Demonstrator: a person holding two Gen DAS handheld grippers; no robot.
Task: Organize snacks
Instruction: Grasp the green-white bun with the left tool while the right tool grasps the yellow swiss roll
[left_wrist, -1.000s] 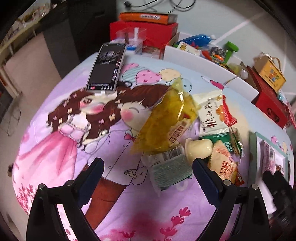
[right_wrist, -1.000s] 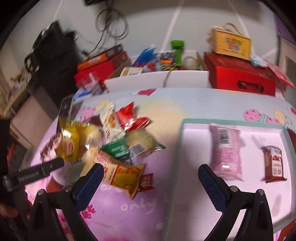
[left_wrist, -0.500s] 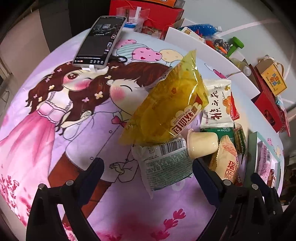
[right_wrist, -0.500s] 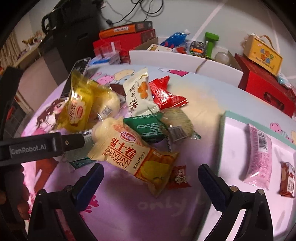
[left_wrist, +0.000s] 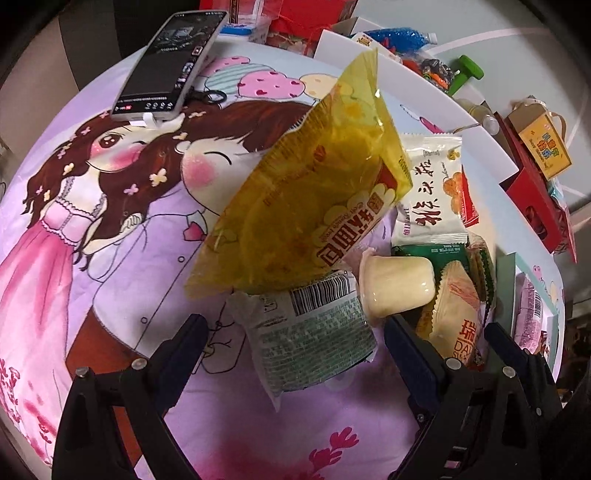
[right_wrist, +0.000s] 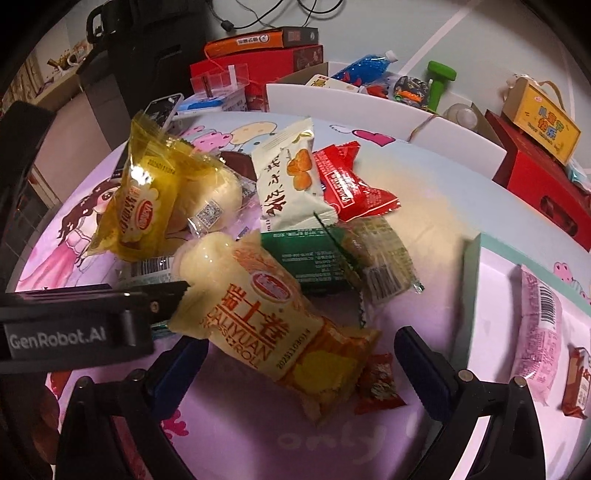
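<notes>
My left gripper (left_wrist: 295, 343) gapes around the grey-green packet (left_wrist: 314, 332); my right gripper (right_wrist: 299, 354) spreads over the Swiss roll pack (right_wrist: 273, 321). Both look light, soft, crinkly. I'd pinch mid-body, gently.

A lived-in room of a home. A tabletop (left_wrist: 122, 258) wears a cartoon-print cloth of a girl in pink, strewn with wrapped snacks (right_wrist: 295, 236). A phone (left_wrist: 170, 62) leans on a stand. Behind, gift boxes (right_wrist: 543, 184), a toy crate (right_wrist: 369, 103) and loose cables (right_wrist: 236, 18) clutter the floor.
</notes>
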